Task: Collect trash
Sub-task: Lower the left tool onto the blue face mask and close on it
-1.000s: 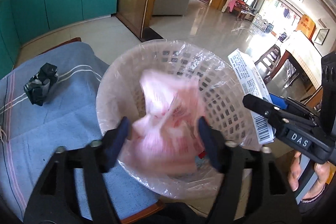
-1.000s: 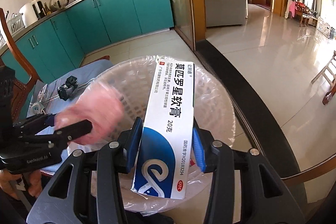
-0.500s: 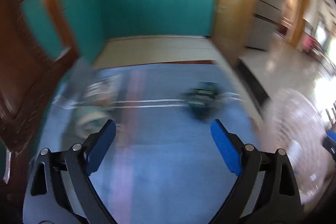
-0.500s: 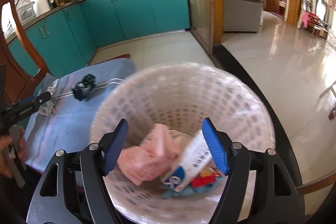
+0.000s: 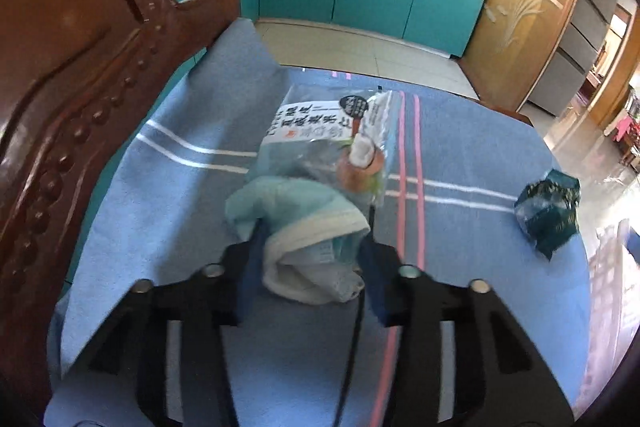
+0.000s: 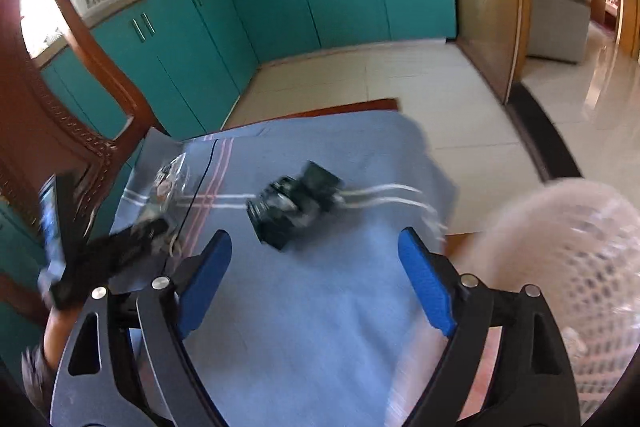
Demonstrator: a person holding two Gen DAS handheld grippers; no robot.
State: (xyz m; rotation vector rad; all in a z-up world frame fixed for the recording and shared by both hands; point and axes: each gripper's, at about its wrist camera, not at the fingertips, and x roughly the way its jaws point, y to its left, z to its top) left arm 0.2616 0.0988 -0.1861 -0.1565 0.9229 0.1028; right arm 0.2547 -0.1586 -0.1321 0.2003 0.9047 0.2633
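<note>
In the left wrist view my left gripper is shut on a crumpled pale blue face mask lying on the blue tablecloth. Just beyond it lies a clear printed plastic wrapper. A crumpled dark green wrapper lies at the right. In the right wrist view my right gripper is open and empty above the cloth, with the dark green wrapper just ahead. The white mesh trash basket with a plastic liner is at the right. The left gripper shows blurred at the left.
A carved wooden chair back stands close on the left of the table. Teal kitchen cabinets line the far wall across a tiled floor. The table's far edge shows beyond the cloth.
Both grippers let their trash drop into the basket and swung left over the table. The left gripper has closed on the face mask. The right gripper stays open, now facing the dark green wrapper.
</note>
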